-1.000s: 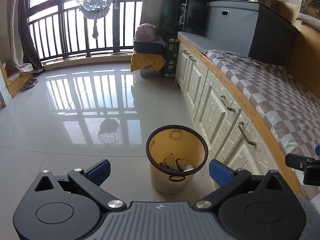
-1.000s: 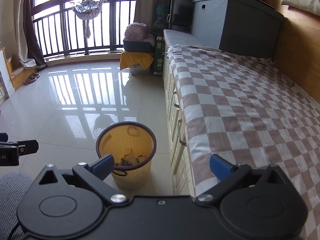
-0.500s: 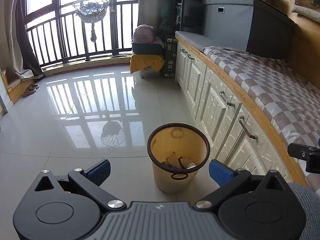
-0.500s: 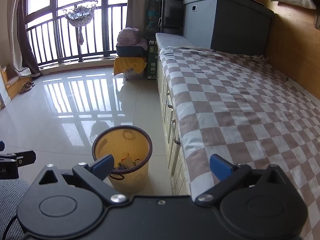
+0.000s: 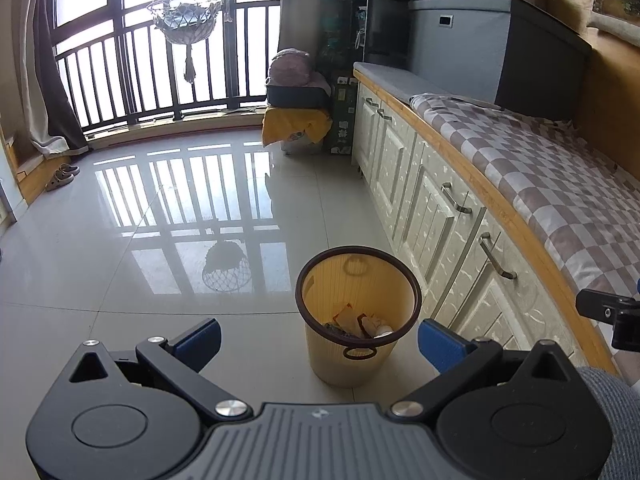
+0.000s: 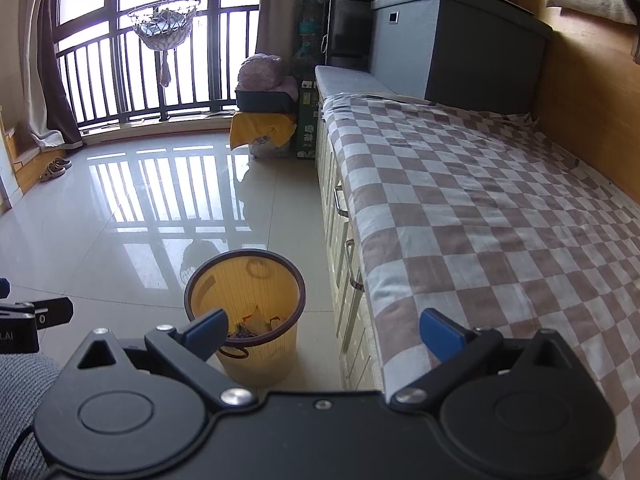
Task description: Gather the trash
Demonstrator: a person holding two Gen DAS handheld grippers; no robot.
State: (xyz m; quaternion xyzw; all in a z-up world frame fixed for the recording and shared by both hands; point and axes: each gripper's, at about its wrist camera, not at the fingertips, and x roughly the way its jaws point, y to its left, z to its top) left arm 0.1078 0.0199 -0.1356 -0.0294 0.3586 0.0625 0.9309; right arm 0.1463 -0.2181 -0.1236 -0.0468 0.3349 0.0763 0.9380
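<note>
One yellow waste bin with a dark rim stands upright, mouth up, on the tiled floor beside white cabinets, crumpled trash inside, at 12 o'clock from the empty, spread-open left gripper and 11 o'clock from the equally spread right gripper.

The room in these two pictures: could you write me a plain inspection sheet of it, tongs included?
Surface: glossy tiled floor, bare around the bin.
Job's things: yellow bin upright beside the white cabinets, with wrappers in the bottom; no loose trash seen.
Clutter: slippers by the curtain; yellow-draped stack near the balcony rail.
Grippers: left tongs open, empty, above the bin; right tongs open, empty, over the edge of the checked cloth.
Cables: nothing seen.
Surroundings: railed balcony window, hanging net basket, grey storage box on the bench.
</note>
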